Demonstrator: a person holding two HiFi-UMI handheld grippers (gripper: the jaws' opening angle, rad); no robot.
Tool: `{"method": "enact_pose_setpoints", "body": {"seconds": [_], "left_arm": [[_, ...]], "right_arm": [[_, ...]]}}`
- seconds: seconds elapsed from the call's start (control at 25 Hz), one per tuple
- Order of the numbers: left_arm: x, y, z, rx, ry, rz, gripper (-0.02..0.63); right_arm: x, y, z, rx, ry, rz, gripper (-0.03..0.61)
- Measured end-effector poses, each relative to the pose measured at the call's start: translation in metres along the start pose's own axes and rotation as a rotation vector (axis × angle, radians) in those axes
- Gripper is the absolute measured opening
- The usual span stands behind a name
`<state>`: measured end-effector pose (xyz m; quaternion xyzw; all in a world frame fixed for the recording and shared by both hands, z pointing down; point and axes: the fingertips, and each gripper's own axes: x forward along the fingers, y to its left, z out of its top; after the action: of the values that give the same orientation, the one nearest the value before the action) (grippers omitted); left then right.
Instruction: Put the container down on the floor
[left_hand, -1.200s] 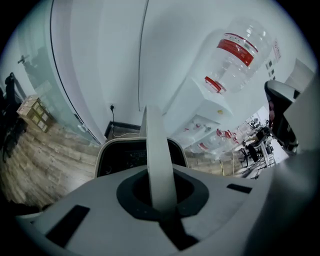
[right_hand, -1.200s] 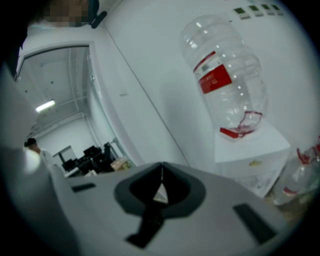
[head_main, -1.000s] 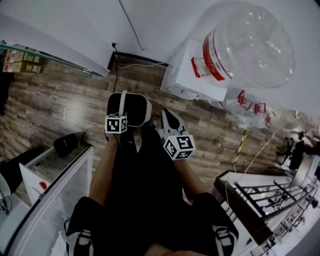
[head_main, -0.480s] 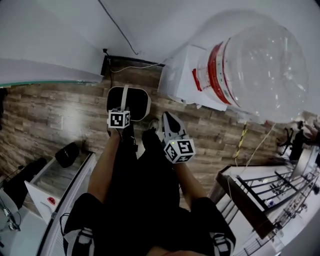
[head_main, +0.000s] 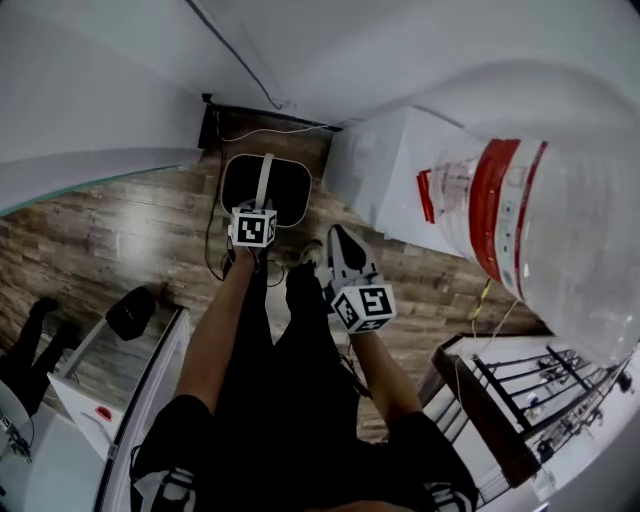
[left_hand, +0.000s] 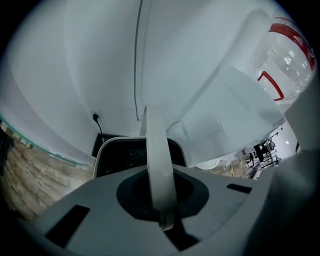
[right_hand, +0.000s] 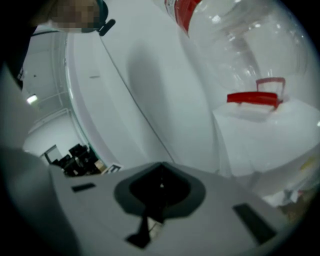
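The container (head_main: 288, 195) is a dark bin with a white rim and a white strap handle (head_main: 264, 178), hanging over the wood floor (head_main: 120, 235) near the wall. My left gripper (head_main: 260, 205) is shut on that handle. In the left gripper view the handle (left_hand: 156, 150) runs up from between the closed jaws of the left gripper (left_hand: 161, 200), and the container (left_hand: 125, 152) hangs beyond. My right gripper (head_main: 336, 238) is beside it to the right, shut and holding nothing. The right gripper (right_hand: 160, 192) points toward the white wall in its own view.
A large clear water jug (head_main: 545, 225) with a red band looms at the right above a white cabinet (head_main: 395, 175). A black cable (head_main: 215, 240) trails from a wall socket. A white mesh-sided unit (head_main: 140, 400) stands at lower left, a dark rack (head_main: 500, 400) at lower right.
Both grippers have sunk and moved toward the wall, the container going with the left one. The jug now fills more of the right side.
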<state>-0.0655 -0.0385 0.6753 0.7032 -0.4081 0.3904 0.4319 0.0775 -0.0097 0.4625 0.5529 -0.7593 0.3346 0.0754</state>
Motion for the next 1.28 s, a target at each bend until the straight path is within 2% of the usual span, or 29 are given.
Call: {"method": "enact_pose_setpoints", "body": {"seconds": [0.16,0.4,0.6,0.76,1.28], "left_arm": [[0.04,0.015,0.014,-0.014,-0.019,-0.001,0.029],[0.088,0.022,0.008,-0.016,-0.01,-0.016,0.029],[0.129,0.026,0.009,0.002,-0.022,0.009,0.029],[0.159,0.027,0.0,-0.009,-0.014,-0.006,0.029],[0.227,0.025,-0.004,-0.018,-0.029,-0.013,0.029]], "right_arm": [[0.032,-0.013,-0.018,-0.014,0.024,0.013,0.034],[0.053,-0.029,-0.051,-0.032,0.064,-0.004,0.034],[0.062,-0.047,-0.082,-0.006,0.074,-0.019,0.034],[0.073,-0.061,-0.106,0.035,0.079,-0.044,0.034],[0.083,-0.098,-0.147,0.098,0.095,-0.104,0.034]]}}
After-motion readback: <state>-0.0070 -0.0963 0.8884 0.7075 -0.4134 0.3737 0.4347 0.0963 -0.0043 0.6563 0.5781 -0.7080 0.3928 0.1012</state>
